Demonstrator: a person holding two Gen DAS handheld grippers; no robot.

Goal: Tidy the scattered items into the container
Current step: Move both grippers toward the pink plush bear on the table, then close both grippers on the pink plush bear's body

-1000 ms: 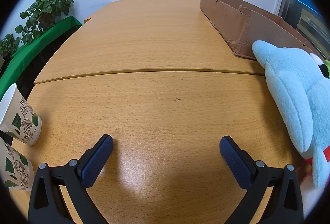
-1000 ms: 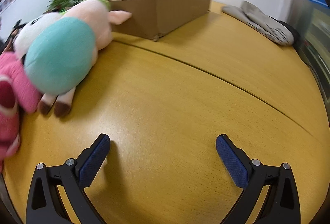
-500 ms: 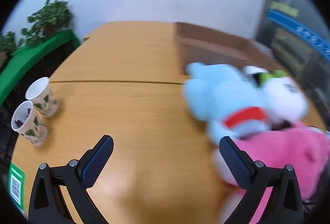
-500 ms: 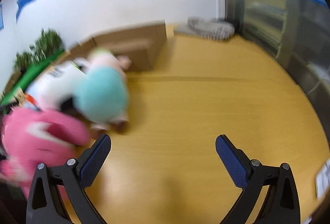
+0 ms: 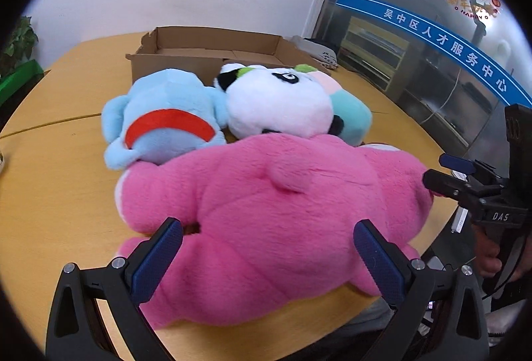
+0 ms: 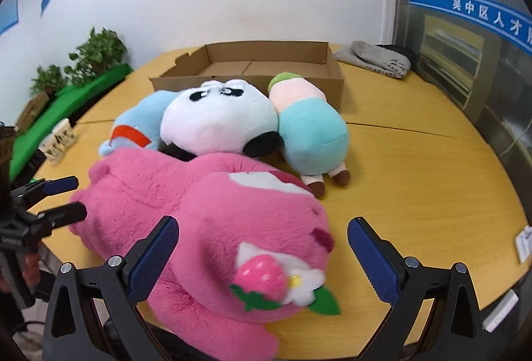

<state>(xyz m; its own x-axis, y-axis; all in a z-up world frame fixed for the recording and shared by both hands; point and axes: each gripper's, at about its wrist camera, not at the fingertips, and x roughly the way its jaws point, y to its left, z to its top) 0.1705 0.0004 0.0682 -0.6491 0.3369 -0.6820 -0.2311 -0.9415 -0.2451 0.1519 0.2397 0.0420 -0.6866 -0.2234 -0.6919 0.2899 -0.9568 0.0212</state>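
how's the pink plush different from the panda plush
The pink plush is all pink with a strawberry and flower sewn on; the panda plush is white with black patches. The pink plush looks bigger and lies nearest both grippers, while the panda plush lies behind it, closer to the cardboard box. Both are soft toys on the table, outside the box.

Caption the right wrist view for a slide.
Open right claw over pink plush; three more toys before the empty cardboard box.
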